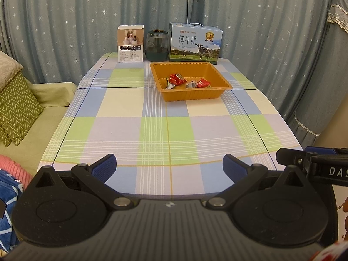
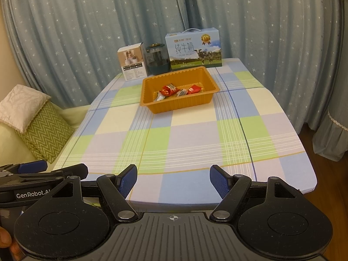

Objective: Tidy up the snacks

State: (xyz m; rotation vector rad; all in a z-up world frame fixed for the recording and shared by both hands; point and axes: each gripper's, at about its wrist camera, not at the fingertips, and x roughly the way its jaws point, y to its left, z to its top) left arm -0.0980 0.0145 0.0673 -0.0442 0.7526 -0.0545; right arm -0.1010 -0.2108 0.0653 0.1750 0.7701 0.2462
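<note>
An orange plastic tray (image 1: pixel 195 96) stands on the far half of the checked table; it also shows in the right wrist view (image 2: pixel 180 105). Several wrapped snacks (image 1: pixel 187 81) lie inside it, red and pale wrappers, also seen in the right wrist view (image 2: pixel 176 91). My left gripper (image 1: pixel 169 166) is open and empty, held at the table's near edge. My right gripper (image 2: pixel 173 181) is open and empty, also at the near edge, to the right of the left one. Each gripper's side shows in the other's view.
At the table's far end stand a small white box (image 1: pixel 130 43), a dark glass jar (image 1: pixel 157 45) and a blue milk carton (image 1: pixel 195 42). Blue star curtains hang behind. A sofa with green cushions (image 1: pixel 15 108) lies left of the table.
</note>
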